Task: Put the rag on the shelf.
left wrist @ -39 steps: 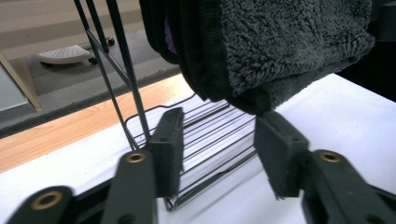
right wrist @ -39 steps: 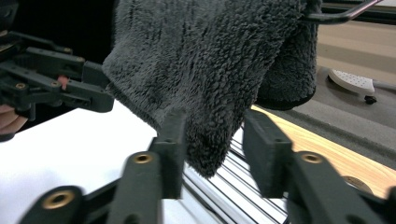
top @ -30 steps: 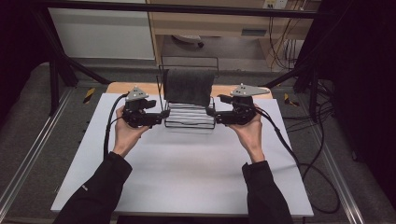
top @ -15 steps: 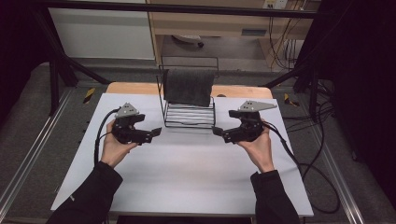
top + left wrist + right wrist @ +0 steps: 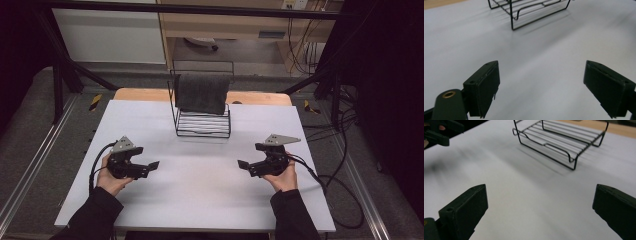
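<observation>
White table (image 5: 200, 200) carries a wire rack (image 5: 202, 122) at its far middle, a dark cloth (image 5: 201, 92) draped over it. Left gripper (image 5: 150, 167) and right gripper (image 5: 244, 165) hover near the front, well apart, jaws spread, empty.

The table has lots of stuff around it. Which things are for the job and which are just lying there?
Likely for the job: wire rack, dark towel draped over it, left gripper, right gripper.
Just lying about: cables, yellow-black floor tape.
</observation>
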A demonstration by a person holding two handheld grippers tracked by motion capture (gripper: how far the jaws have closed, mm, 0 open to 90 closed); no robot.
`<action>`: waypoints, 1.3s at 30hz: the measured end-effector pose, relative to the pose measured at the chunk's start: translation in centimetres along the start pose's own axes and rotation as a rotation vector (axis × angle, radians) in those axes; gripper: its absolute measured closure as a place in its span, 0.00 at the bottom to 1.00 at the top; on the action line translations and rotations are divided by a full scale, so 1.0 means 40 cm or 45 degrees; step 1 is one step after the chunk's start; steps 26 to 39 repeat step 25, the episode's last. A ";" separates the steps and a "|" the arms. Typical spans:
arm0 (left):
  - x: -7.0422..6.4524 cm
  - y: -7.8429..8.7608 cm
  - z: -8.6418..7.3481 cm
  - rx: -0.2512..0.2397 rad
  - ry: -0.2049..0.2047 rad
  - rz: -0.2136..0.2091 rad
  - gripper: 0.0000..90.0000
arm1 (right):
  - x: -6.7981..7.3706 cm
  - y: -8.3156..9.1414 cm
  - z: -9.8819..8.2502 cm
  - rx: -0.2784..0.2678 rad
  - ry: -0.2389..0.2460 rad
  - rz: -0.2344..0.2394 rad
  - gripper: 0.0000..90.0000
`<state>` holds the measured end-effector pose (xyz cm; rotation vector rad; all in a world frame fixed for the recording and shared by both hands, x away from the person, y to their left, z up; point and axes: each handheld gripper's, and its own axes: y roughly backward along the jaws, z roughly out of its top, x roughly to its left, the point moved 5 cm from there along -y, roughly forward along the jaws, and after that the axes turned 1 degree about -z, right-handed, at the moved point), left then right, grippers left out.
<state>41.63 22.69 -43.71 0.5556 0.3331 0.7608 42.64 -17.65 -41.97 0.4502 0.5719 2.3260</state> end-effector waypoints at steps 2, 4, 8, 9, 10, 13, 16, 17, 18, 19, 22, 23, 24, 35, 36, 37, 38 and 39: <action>0.008 0.005 -0.026 0.014 -0.002 0.009 0.15 | -0.011 0.005 -0.027 0.016 -0.004 -0.004 0.00; 0.016 0.009 -0.050 0.033 0.006 0.007 0.15 | -0.023 0.010 -0.054 0.025 -0.013 -0.011 0.00; 0.033 0.021 -0.078 0.046 0.010 0.036 0.16 | -0.049 0.027 -0.100 0.038 -0.030 -0.024 0.00; 0.036 0.024 -0.083 0.040 0.011 0.037 0.16 | -0.054 0.032 -0.112 0.036 -0.035 -0.024 0.00; 0.038 0.026 -0.086 0.038 0.012 0.038 0.16 | -0.061 0.039 -0.125 0.028 -0.042 -0.024 0.00; 0.040 0.026 -0.094 0.034 0.017 0.034 0.16 | -0.077 0.056 -0.149 0.011 -0.086 -0.023 0.00; 0.039 0.022 -0.103 0.048 0.004 0.036 0.16 | -0.088 0.075 -0.164 -0.020 -0.112 -0.038 0.00; 0.039 0.020 -0.105 0.052 0.006 0.035 0.15 | -0.091 0.077 -0.167 -0.019 -0.103 -0.044 0.00; 0.039 0.018 -0.107 0.059 0.007 0.034 0.15 | -0.095 0.078 -0.170 -0.018 -0.107 -0.051 0.00; 0.039 0.018 -0.107 0.061 0.004 0.037 0.15 | -0.096 0.079 -0.172 -0.009 -0.122 -0.049 0.00; 0.040 0.018 -0.107 0.056 0.002 0.040 0.15 | -0.096 0.076 -0.175 -0.004 -0.110 -0.047 0.00; 0.041 0.019 -0.107 0.055 0.002 0.040 0.15 | -0.095 0.074 -0.175 -0.002 -0.110 -0.040 0.00; 0.041 0.018 -0.107 0.055 0.003 0.039 0.15 | -0.094 0.073 -0.176 -0.002 -0.104 -0.041 0.00; 0.041 0.018 -0.107 0.056 0.003 0.042 0.15 | -0.093 0.072 -0.177 0.005 -0.106 -0.043 0.00; 0.041 0.018 -0.107 0.056 0.003 0.042 0.15 | -0.093 0.072 -0.177 0.005 -0.106 -0.043 0.00; 0.041 0.018 -0.107 0.056 0.003 0.042 0.15 | -0.093 0.072 -0.177 0.005 -0.106 -0.043 0.00; 0.041 0.018 -0.107 0.056 0.003 0.042 0.15 | -0.093 0.072 -0.177 0.005 -0.106 -0.043 0.00; 0.041 0.018 -0.107 0.056 0.003 0.042 0.15 | -0.093 0.072 -0.177 0.005 -0.106 -0.043 0.00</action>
